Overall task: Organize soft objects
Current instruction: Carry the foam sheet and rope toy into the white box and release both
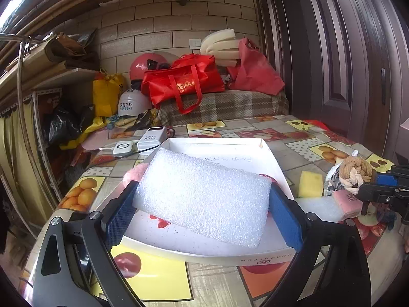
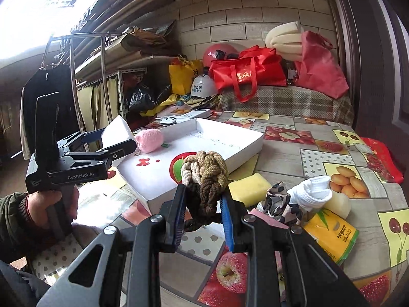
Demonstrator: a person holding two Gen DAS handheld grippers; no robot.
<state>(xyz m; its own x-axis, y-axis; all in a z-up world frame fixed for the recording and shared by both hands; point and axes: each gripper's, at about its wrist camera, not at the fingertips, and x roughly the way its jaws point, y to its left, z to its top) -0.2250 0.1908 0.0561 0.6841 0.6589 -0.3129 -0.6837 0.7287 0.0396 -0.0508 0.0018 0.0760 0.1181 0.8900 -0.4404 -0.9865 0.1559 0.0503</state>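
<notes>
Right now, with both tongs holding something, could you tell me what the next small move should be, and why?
Probably lower the left tongs and release the white foam block into the white tray: the block is clamped above the tray, whose floor holds only the pink plush, while the right tongs hold the braided rope knot short of it.

The foam sheet (image 1: 202,197) is sitting between the left gripper (image 1: 202,204) fingers, above the tray (image 1: 271,151). A plush (image 2: 149,140) is lying in the tray at its left side. The knotted rope (image 2: 204,176) is sitting between the right gripper (image 2: 204,220) fingers, right of the tray. A sponge (image 2: 249,189) is lying on the table (image 2: 281,158) just right of the tray, with a sock (image 2: 313,192) and tissue pack (image 2: 332,235) lying farther right. Two power banks (image 1: 139,143) are lying behind the tray.
</notes>
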